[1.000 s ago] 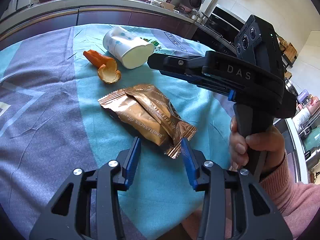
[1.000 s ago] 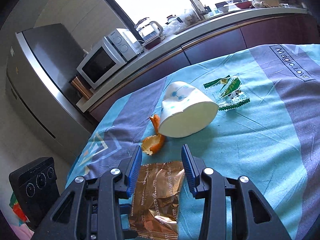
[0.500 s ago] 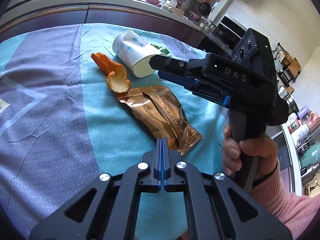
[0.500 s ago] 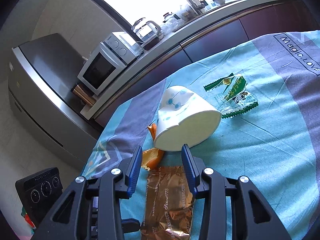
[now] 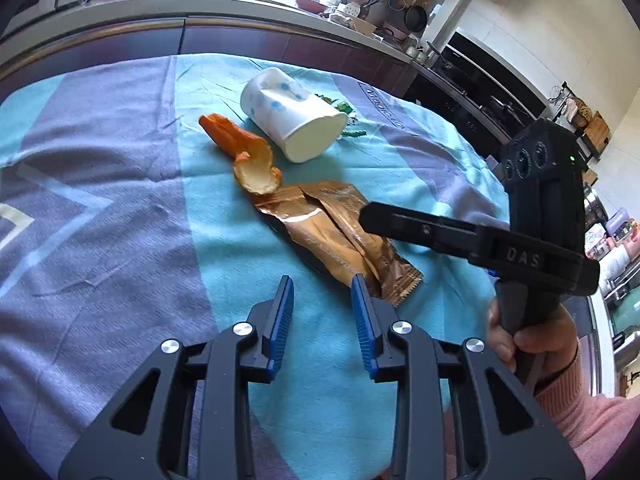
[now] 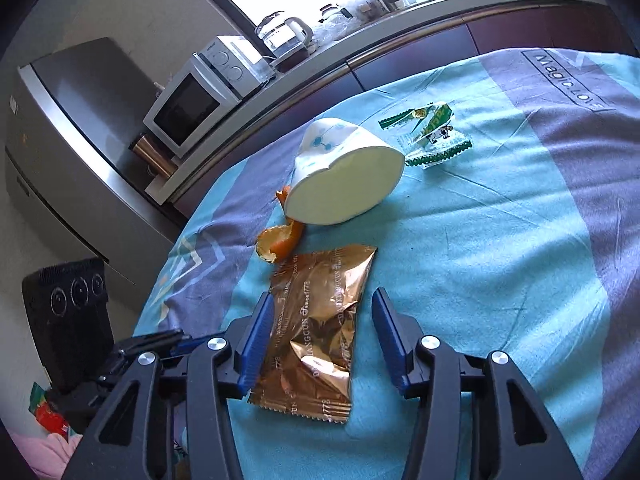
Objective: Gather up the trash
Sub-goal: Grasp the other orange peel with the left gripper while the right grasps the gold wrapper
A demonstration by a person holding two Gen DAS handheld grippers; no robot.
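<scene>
Orange peel (image 6: 280,240) half behind cup (image 6: 344,176)

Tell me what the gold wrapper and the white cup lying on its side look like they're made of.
Gold wrapper: probably metallised plastic film, glossy; it creases sharply, glints, and has serrated sealed ends.
White cup: looks like thin paper or soft plastic with a matte finish and blue print; its rim is squashed out of round. Which one, the look leaves open.
</scene>
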